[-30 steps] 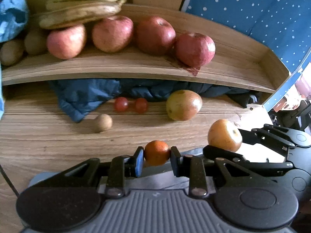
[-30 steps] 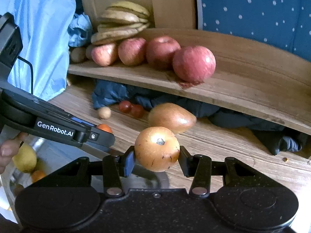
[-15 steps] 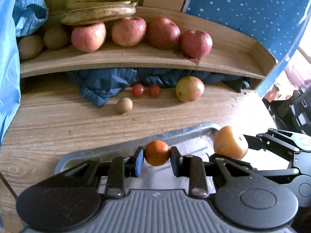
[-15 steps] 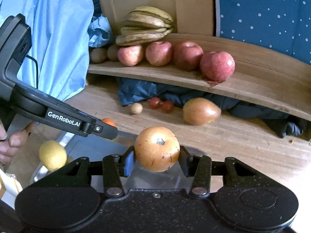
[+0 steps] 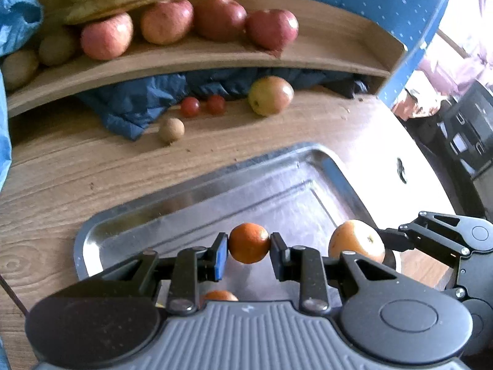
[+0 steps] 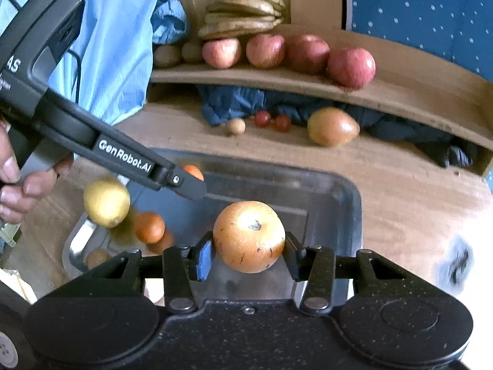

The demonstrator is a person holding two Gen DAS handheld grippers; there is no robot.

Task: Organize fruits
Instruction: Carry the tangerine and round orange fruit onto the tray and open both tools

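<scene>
I hold an orange (image 5: 249, 243) in my left fingers (image 5: 220, 256) and an apple (image 6: 249, 236) in my right above the tray (image 6: 354, 197); dropped from here, either could roll off.

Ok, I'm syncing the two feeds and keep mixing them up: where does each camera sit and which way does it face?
Left wrist: sits on the left tongs, looks along them down at the tray and toward the shelf; its fingers grip an orange.
Right wrist: sits on the right tongs, same heading; its fingers grip a pear; a hand shows.
Shared: tray, shelf, apples, both held fruits.
</scene>
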